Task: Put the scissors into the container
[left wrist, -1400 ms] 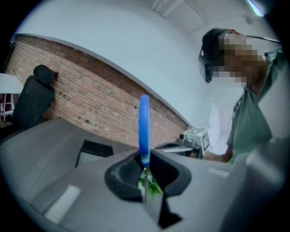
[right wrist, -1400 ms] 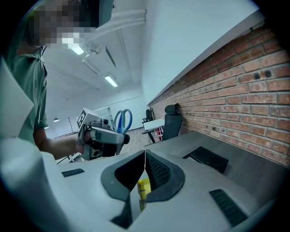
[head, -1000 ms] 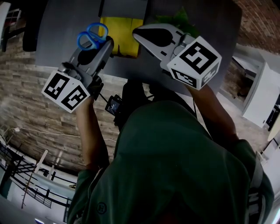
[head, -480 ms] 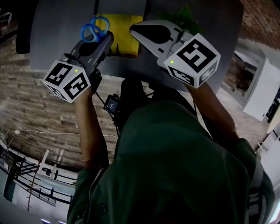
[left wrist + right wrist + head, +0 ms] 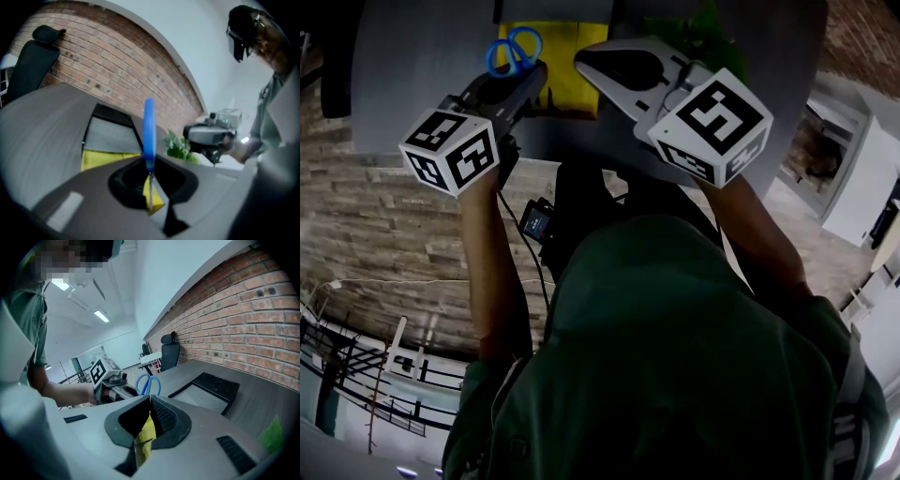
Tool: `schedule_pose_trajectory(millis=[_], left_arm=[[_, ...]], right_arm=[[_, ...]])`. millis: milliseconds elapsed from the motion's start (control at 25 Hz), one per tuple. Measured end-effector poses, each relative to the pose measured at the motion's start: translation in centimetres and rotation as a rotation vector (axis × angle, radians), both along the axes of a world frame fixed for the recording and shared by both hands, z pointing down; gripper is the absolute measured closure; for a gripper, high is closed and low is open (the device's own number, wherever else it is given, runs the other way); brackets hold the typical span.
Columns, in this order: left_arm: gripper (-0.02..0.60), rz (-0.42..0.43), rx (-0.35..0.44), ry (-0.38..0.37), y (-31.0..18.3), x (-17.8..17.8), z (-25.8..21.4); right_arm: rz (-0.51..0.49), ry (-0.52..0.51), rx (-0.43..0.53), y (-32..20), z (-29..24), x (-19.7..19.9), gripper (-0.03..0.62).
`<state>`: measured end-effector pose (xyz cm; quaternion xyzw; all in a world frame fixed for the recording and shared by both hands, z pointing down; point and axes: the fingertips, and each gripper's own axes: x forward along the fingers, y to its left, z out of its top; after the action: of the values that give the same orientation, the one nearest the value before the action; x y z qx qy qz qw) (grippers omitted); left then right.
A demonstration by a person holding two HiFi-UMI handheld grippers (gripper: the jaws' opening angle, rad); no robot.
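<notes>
Grey matte table (image 5: 412,75); left gripper (image 5: 532,75) clamped on blue-looped scissors (image 5: 514,49); right gripper (image 5: 585,59) jaws together.

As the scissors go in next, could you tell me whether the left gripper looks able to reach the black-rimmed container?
Probably yes: the left gripper, shut on the scissors, faces the container directly, and nothing stands on the table between them.

In the head view the left tool (image 5: 528,77) hides the blades of the scissors (image 5: 514,49) and part of the yellow object (image 5: 567,56).
</notes>
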<state>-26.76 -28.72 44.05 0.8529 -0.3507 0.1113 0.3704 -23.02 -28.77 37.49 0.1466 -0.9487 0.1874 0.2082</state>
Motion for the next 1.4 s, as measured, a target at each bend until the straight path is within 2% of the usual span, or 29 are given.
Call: schedule_pose_trajectory(millis=[560, 1400], left_arm=[[0.549, 0.073, -0.100, -0.041, -0.4, 1.3, 5.0], [0.549, 0.163, -0.206, -0.158, 0.0, 2.2, 10.7]], right_arm=[[0.030, 0.024, -0.038, 0.0, 2.2, 0.5, 0.586], [0.041, 0.050, -0.091, 0.3, 4.4, 1.0, 0.586]])
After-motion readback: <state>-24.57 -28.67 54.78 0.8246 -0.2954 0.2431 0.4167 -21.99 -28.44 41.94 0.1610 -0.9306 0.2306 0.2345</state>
